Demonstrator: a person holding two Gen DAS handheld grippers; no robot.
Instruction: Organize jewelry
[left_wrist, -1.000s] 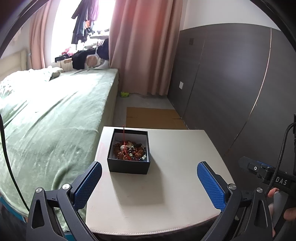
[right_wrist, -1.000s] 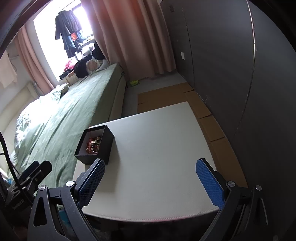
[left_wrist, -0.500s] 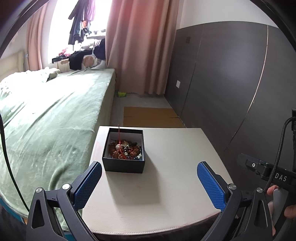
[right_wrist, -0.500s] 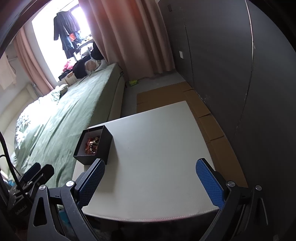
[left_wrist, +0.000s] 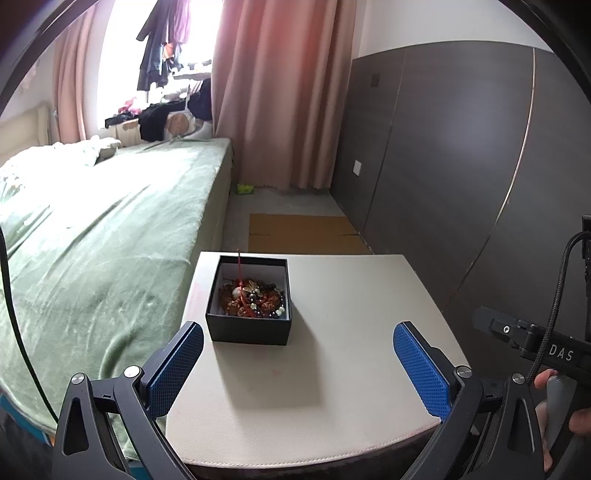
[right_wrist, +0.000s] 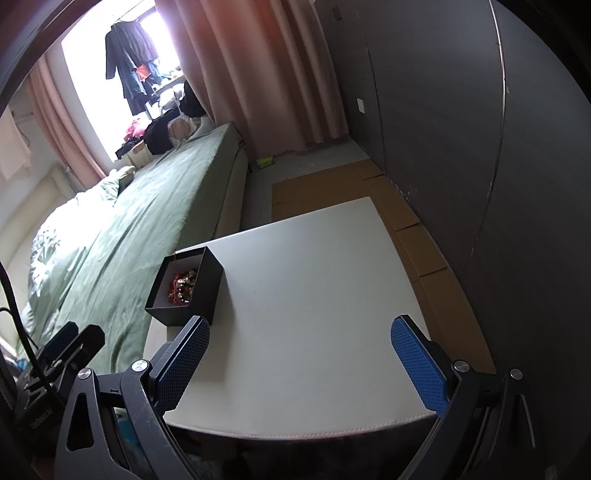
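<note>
A small black open box (left_wrist: 248, 325) stands near the left edge of a cream square table (left_wrist: 351, 332). Inside lies a tangle of jewelry (left_wrist: 253, 299): beads, pearls and a red cord that sticks up. My left gripper (left_wrist: 297, 363) is open and empty, held above the table's near half, just short of the box. In the right wrist view the box (right_wrist: 208, 291) sits at the table's left side with the jewelry (right_wrist: 181, 288) partly hidden by its wall. My right gripper (right_wrist: 300, 363) is open and empty over the table's near edge (right_wrist: 295, 430).
A bed with a green cover (left_wrist: 92, 258) adjoins the table's left side. A dark panelled wall (left_wrist: 461, 166) runs along the right. Flattened cardboard (left_wrist: 303, 232) lies on the floor beyond the table. The other gripper's handle (left_wrist: 546, 347) shows at right.
My left gripper has drifted slightly so the box sits a little lower and more central in its view. The right gripper has barely moved. Both stay open.
</note>
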